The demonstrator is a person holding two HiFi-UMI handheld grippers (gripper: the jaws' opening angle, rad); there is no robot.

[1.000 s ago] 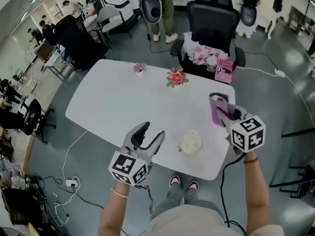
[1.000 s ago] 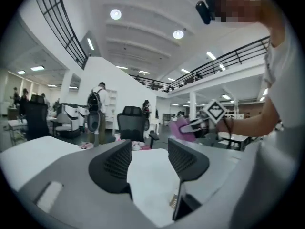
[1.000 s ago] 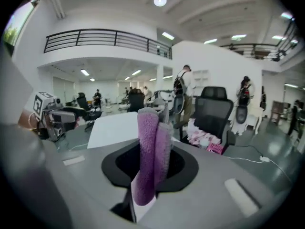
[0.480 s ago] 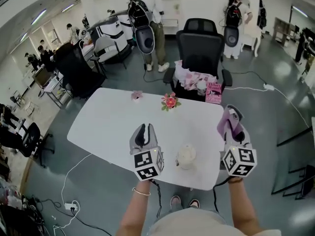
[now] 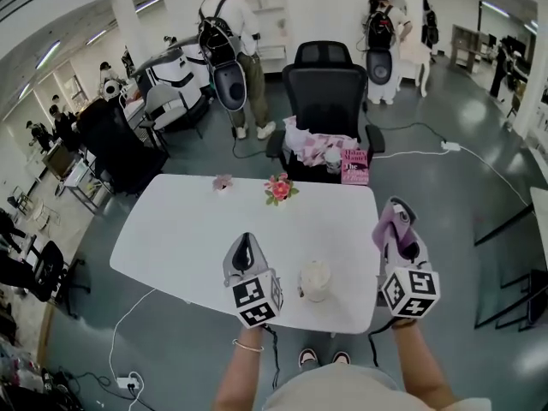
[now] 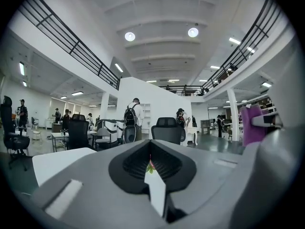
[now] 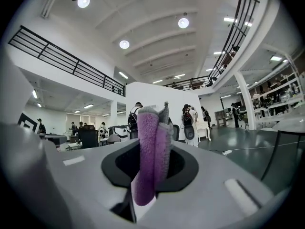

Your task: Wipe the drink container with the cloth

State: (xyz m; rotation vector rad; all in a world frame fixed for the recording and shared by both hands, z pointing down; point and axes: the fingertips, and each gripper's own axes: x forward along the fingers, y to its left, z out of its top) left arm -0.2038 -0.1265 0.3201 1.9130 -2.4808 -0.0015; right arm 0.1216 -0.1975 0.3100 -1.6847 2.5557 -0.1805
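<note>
The drink container (image 5: 314,280), a cream lidded cup, stands on the white table (image 5: 180,229) near its front edge. To its left my left gripper (image 5: 246,241) points upward with its jaws closed together and nothing between them; the left gripper view (image 6: 149,162) shows the same. To the cup's right, over the table's right edge, my right gripper (image 5: 398,226) is shut on a purple cloth (image 5: 392,215). The folded cloth (image 7: 150,147) stands up between the jaws in the right gripper view. Neither gripper touches the cup.
A small flower bunch (image 5: 279,187) and a little pink item (image 5: 223,181) sit at the table's far edge. Behind it is a black office chair (image 5: 324,88) holding pink things and a pink book (image 5: 354,167). People stand further back.
The left gripper's jaws have gone from open to closed. Both grippers have swung upright beside the cup, the right one still carrying the cloth. The camera has tilted up.
</note>
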